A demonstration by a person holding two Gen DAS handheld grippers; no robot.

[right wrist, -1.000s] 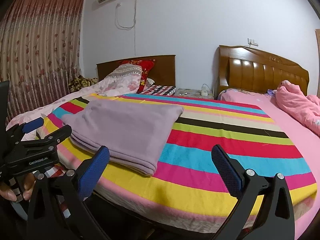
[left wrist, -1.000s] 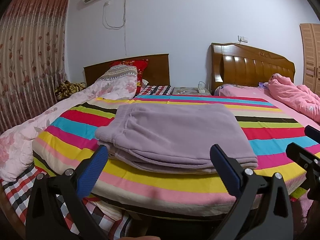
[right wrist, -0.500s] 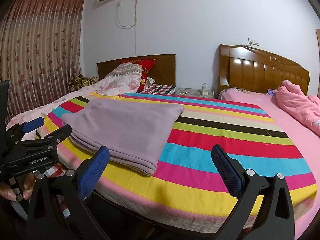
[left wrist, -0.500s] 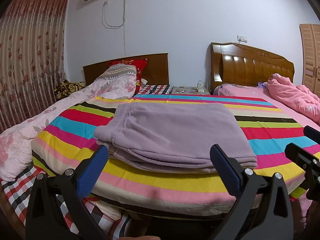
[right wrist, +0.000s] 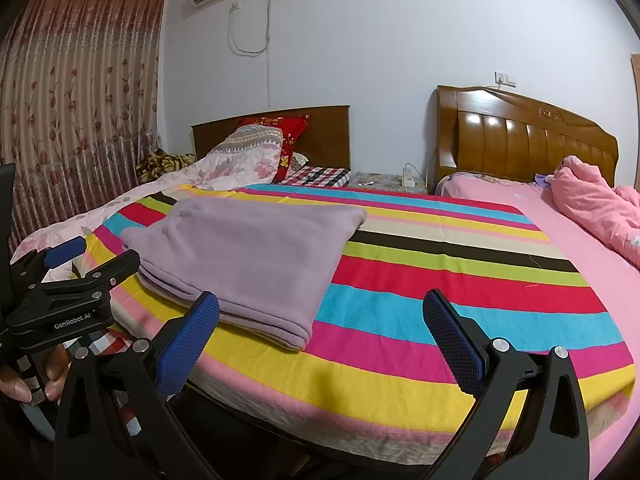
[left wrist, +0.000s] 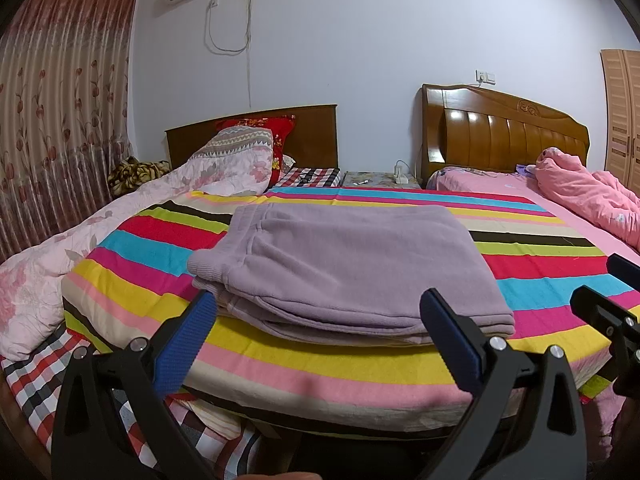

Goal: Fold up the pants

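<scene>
Striped blanket [left wrist: 360, 364] covers the bed, bright bands running across; pink sheet [right wrist: 576, 236] beside it on the right. Lilac pants [left wrist: 344, 268] lie on the blanket folded into a flat rectangular stack, waistband end toward the left, near the front-left part of the bed — nothing touching them. Floral quilt [left wrist: 60, 256] bunched at the left edge, pink comforter [right wrist: 596, 204] heaped far right. Left gripper [left wrist: 320, 320] held low at the bed's front edge, pointing at the pants, blue pads spread wide, holding nothing. Right gripper [right wrist: 320, 320] same pose, level, aimed at bare blanket right of the pants — fingers wide apart, empty. The person's left hand [right wrist: 30, 376] wraps the left gripper's handle.
</scene>
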